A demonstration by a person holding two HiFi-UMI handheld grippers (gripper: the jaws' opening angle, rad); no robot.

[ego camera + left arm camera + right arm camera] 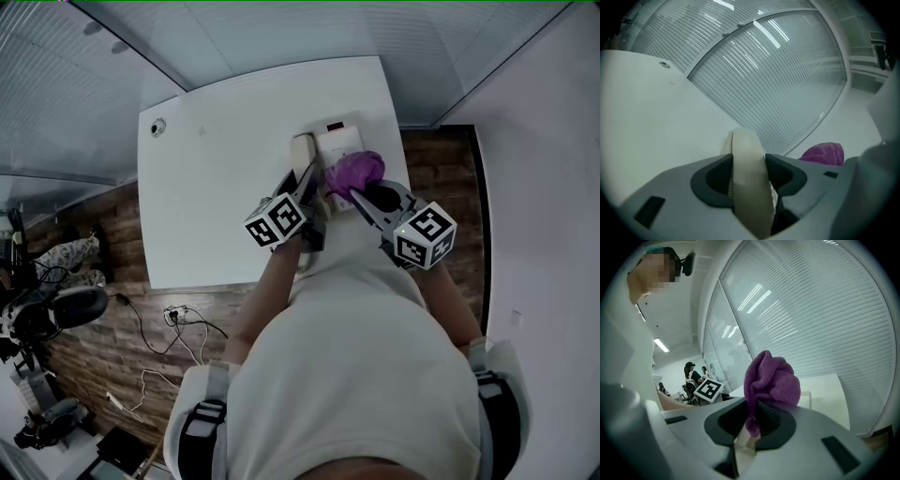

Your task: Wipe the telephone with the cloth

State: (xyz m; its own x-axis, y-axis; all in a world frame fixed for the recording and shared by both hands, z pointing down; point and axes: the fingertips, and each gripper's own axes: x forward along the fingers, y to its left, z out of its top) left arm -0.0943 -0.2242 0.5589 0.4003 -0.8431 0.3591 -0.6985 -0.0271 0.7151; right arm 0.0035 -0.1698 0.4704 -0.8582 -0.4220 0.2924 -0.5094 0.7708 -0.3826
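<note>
A cream telephone base (339, 142) sits on the white table (216, 187) near its far right edge. Its cream handset (302, 155) (749, 178) is clamped between the jaws of my left gripper (307, 192) (749, 176), held just left of the base. The purple cloth (354, 172) (771, 380) bunches out of my right gripper (367, 199) (752, 423), which is shut on it and hovers over the base's near part. In the left gripper view the cloth (824, 153) shows at the right.
A small round fitting (157, 127) is set in the table's far left corner. Glass walls with blinds (773, 70) stand behind the table. Cables (173, 323) lie on the wooden floor to the left, near chairs and equipment. People stand far off (693, 373).
</note>
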